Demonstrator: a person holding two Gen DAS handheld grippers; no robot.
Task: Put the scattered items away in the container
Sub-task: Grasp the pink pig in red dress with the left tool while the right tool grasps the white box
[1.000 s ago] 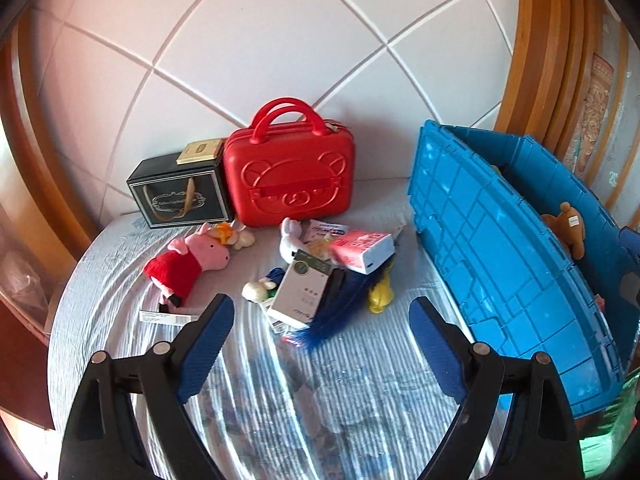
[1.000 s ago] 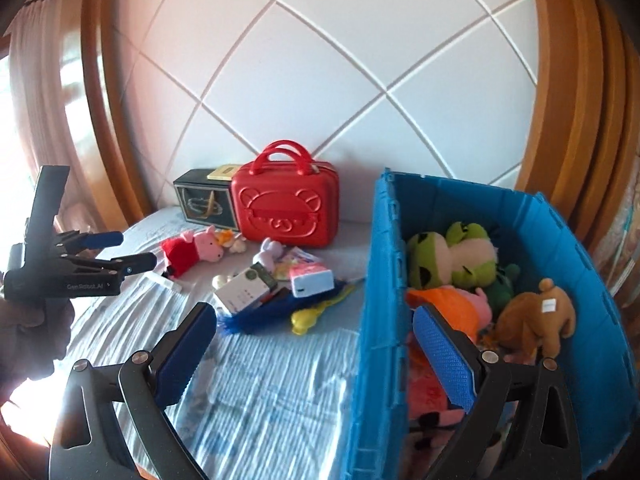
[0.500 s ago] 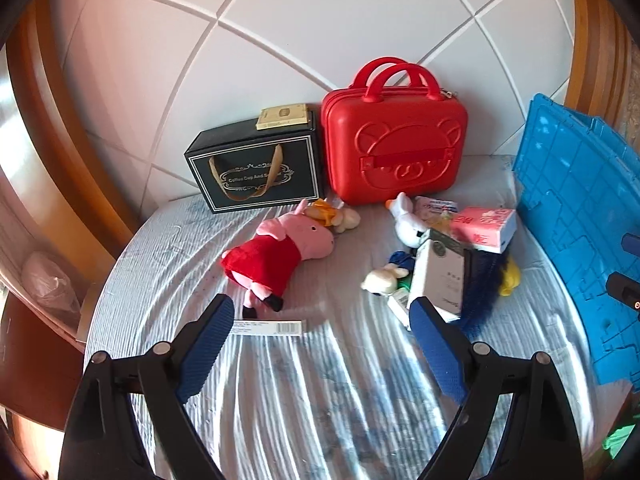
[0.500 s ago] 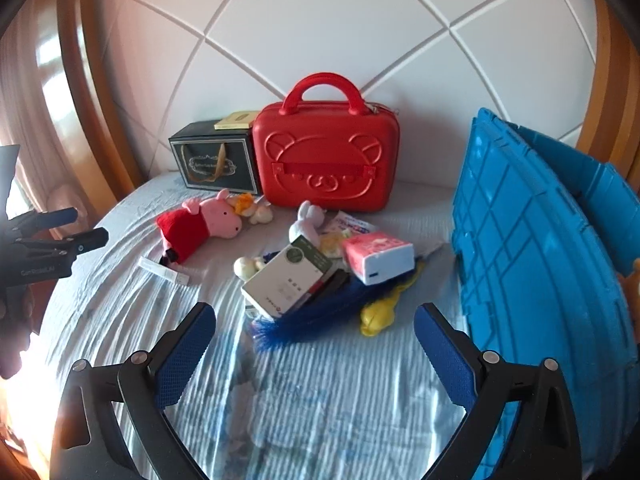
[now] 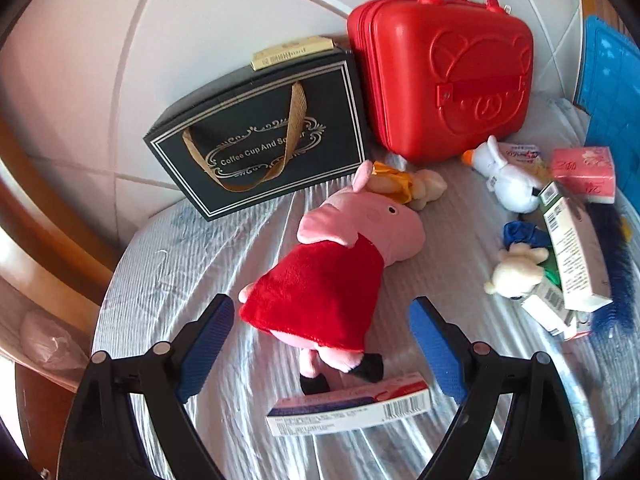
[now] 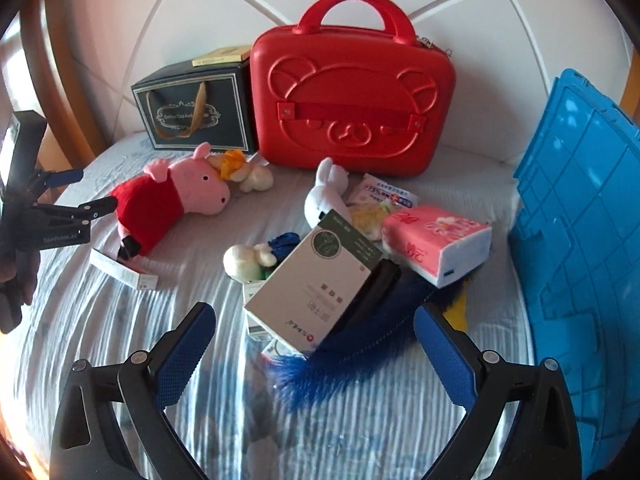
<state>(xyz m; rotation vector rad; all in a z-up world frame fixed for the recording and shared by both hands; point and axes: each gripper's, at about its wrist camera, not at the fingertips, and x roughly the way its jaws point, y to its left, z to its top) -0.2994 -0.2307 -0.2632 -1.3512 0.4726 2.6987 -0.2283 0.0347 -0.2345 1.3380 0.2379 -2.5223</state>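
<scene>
A pink pig plush in a red dress [image 5: 340, 272] [image 6: 168, 200] lies on the striped bed sheet. My left gripper [image 5: 322, 320] hangs open just above its lower body, one finger on each side, pads apart from it. A flat toothpaste box [image 5: 348, 410] lies by its feet. My right gripper [image 6: 314, 332] is open over a pile: a grey-green carton [image 6: 316, 284], a blue feather duster [image 6: 360, 348], a pink tissue pack [image 6: 436, 240], a white rabbit plush [image 6: 324, 196]. The blue crate [image 6: 584, 248] stands at the right.
A red bear-face suitcase [image 6: 352, 104] and a black gift bag [image 6: 196, 112] stand against the padded white headboard. A small cream plush [image 6: 244, 260] and yellow toy [image 6: 232, 164] lie among the items. A wooden frame edges the bed at left.
Both grippers have come down and closer to the bed. The left swung leftwards from the pile to over the pig plush; the right swung from the crate to over the pile. Jaws stayed wide.
</scene>
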